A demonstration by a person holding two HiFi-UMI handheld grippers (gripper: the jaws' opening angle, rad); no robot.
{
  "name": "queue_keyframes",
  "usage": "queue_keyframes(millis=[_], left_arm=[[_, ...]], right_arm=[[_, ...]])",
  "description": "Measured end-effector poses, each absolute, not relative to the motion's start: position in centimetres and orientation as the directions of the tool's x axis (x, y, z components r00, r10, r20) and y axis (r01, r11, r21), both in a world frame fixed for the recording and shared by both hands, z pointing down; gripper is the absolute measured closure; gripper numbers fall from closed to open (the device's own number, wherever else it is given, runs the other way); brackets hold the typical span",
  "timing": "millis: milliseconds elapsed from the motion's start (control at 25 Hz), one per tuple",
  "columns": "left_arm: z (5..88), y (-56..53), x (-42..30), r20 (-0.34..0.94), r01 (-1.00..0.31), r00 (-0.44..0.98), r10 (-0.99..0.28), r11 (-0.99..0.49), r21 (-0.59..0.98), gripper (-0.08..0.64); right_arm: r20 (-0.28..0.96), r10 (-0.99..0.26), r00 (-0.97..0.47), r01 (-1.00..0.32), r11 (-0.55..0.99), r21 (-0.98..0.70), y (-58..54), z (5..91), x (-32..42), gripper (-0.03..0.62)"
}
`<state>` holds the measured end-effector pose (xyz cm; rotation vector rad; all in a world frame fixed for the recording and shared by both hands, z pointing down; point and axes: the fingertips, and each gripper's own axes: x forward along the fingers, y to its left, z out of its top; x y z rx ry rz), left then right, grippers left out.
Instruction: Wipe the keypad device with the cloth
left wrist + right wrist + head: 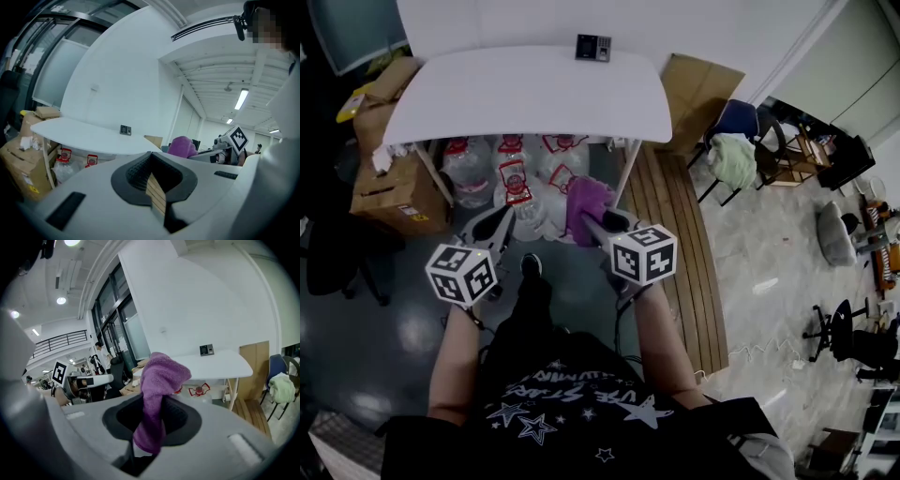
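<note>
The keypad device (592,47) is a small dark box at the far edge of the white table (487,94); it also shows in the left gripper view (125,130) and the right gripper view (206,349). Both grippers hang in front of the table, well short of the device. My right gripper (598,223) (152,404) is shut on a purple cloth (586,202) (159,376), which bunches above its jaws. My left gripper (499,225) (151,161) is shut with nothing in it. The cloth (182,146) shows to its right.
Several water bottles (514,173) stand under the table. Cardboard boxes (389,183) are stacked at its left, flat cardboard (698,89) leans at its right. Wooden planks (661,216) lie on the floor; a chair with clothing (733,155) stands further right.
</note>
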<state>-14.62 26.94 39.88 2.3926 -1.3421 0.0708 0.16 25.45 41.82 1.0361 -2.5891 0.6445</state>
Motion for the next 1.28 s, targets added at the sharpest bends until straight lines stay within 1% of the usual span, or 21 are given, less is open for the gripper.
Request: queue_keyframes(millis=[240, 480, 800, 920, 1080, 1280], left_arm=[[41.4, 21.6, -14.7, 0.232, -0.814, 0.559, -0.796, -0.475, 0.333, 0.552], [41.8, 14.8, -14.7, 0.220, -0.790, 0.592, -0.775, -0.504, 0.350, 0.552], [43.3, 5.5, -16.3, 0.230, -0.777, 0.606, -0.761, -0.505, 0.376, 0.552], [44.0, 2.2, -17.4, 0.239, -0.772, 0.611, -0.755, -0.501, 0.391, 0.552], [44.9, -1.9, -18.7, 0.247, -0.769, 0.613, -0.750, -0.496, 0.403, 0.552], [45.2, -6.9, -19.7, 0.257, -0.763, 0.624, -0.738, -0.506, 0.403, 0.552]], right_arm=[[0.414, -0.599, -0.685, -0.724, 0.624, -0.295, 20.8, 42.6, 0.4, 0.500], [0.450, -0.609, -0.654, -0.749, 0.603, -0.273, 14.8, 43.3, 0.5, 0.500], [0.492, -0.603, -0.629, -0.767, 0.586, -0.262, 5.9, 44.4, -0.7, 0.500], [0.489, -0.606, -0.627, -0.769, 0.582, -0.265, 2.2, 44.4, -1.7, 0.500], [0.511, -0.604, -0.612, -0.775, 0.588, -0.233, -2.0, 44.6, -3.2, 0.500], [0.534, -0.586, -0.609, -0.777, 0.575, -0.256, -6.5, 45.4, -4.3, 0.500]])
